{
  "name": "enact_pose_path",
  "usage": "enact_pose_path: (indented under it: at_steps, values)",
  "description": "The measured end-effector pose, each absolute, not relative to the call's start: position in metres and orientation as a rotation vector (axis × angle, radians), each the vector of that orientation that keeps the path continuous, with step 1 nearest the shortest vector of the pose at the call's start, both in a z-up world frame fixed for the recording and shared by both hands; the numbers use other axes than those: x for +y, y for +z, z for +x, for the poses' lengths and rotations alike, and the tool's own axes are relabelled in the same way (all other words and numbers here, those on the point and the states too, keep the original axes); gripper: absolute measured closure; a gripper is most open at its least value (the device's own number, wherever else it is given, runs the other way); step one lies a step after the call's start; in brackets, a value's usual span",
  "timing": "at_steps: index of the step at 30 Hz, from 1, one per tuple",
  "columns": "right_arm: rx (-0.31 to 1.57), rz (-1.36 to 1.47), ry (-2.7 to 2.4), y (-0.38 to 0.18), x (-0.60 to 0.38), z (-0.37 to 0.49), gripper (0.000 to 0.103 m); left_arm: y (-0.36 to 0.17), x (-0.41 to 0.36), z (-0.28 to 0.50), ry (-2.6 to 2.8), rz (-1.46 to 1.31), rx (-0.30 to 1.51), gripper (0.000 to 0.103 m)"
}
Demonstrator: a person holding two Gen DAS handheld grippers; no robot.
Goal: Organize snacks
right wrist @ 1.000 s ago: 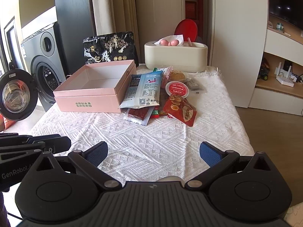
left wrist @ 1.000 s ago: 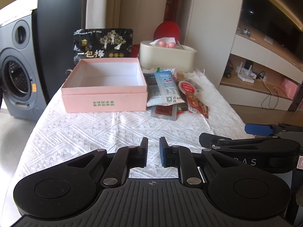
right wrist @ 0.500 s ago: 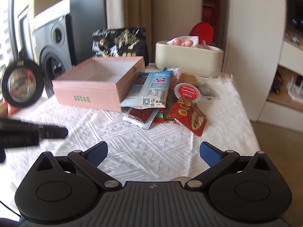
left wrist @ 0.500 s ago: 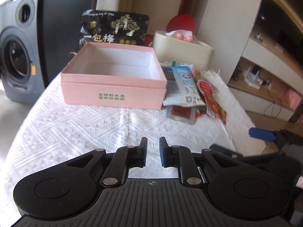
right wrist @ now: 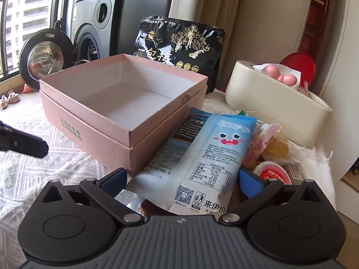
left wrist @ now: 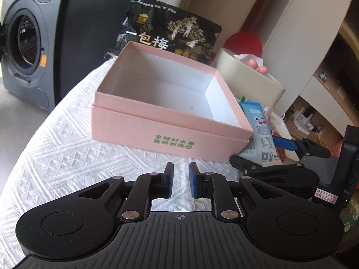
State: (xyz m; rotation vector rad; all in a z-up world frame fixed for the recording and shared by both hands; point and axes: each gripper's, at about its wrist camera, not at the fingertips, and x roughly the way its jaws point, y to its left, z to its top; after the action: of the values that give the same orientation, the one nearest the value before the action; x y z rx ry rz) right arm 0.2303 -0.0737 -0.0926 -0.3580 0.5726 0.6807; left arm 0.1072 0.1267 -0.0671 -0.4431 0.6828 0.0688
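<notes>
The right gripper [right wrist: 180, 182] is nearer: its fingers stand wide apart, holding nothing, straddling the light-blue snack packet [right wrist: 215, 157] at lower centre, whose long axis runs up-frame beside the pink box [right wrist: 107, 134]. The left gripper [left wrist: 180, 182], nearly closed and empty, faces the box's front wall.

Bright daylight from left window [right wrist: 13, 22], sharp focus, fisheye-curved edges

Black claw [left wrist: 181, 180], blue pads [left wrist: 193, 182]
</notes>
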Motion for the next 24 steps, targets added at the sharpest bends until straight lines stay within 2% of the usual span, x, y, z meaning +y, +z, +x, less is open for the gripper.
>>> enact_pose_path:
  at_steps: [2,4,6,7,19,22,24]
  values:
    - [0.570,-0.336,0.697,-0.093,-0.076,0.233,0.000,-0.067,0.130,0.112,0.066,-0.460,0.677,0.086]
    - [0.565,-0.304,0.710,-0.091,-0.083,0.231,0.008,-0.069,0.131,0.115,0.057,-0.473,0.672,0.086]
    - [0.561,-0.296,0.710,-0.089,-0.090,0.223,0.032,-0.070,0.131,0.119,0.046,-0.476,0.671,0.086]
    - [0.563,-0.291,0.725,-0.087,-0.096,0.218,0.036,-0.071,0.131,0.121,0.043,-0.476,0.672,0.086]
    - [0.726,-0.187,0.985,-0.087,-0.134,0.141,0.036,-0.077,0.101,0.126,-0.129,-0.484,0.747,0.086]
    - [0.683,-0.218,1.044,-0.080,-0.141,0.120,0.032,-0.070,0.089,0.121,-0.140,-0.430,0.736,0.086]
    - [0.628,-0.238,1.014,-0.072,-0.146,0.113,0.017,-0.065,0.080,0.115,-0.116,-0.367,0.739,0.086]
